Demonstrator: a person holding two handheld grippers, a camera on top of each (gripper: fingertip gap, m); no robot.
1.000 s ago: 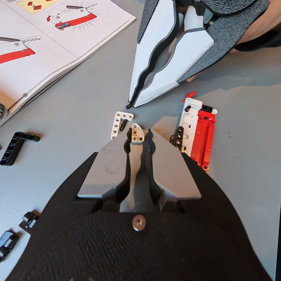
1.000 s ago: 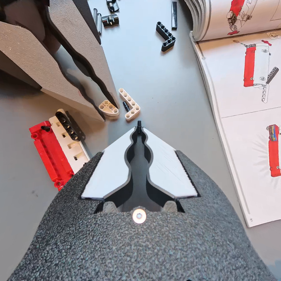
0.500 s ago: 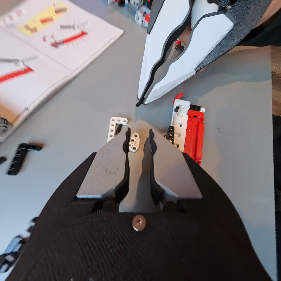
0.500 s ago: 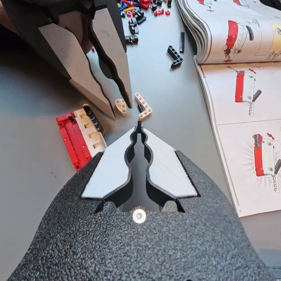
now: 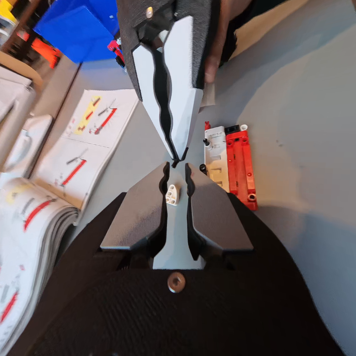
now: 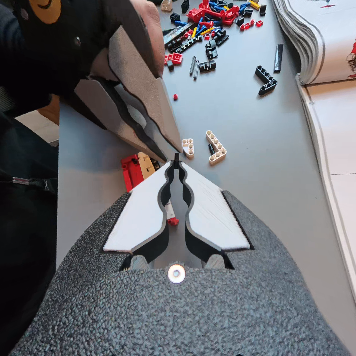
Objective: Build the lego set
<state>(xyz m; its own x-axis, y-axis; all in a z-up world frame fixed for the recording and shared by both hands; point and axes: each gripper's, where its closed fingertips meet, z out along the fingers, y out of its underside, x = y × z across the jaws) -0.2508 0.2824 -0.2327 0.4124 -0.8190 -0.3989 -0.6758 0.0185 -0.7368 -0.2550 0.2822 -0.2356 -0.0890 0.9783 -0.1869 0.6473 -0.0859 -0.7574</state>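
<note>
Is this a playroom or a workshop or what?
Probably a workshop or hobby table: a gray table with a pile of loose Lego pieces, an open instruction booklet, and blue storage bins behind.

**Two grippers tip to tip**

The left gripper has its grey fingers parted, with nothing between the tips. The right gripper has its white fingers closed, pinching a small black pin. The tips nearly meet.

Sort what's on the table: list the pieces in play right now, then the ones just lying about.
In play:
black pin, pinched in the right tongs
small white curved piece, between the open left tongs
red and white assembly
instruction booklet

Lying about:
white L-beam
black L-beam
loose parts pile
</note>
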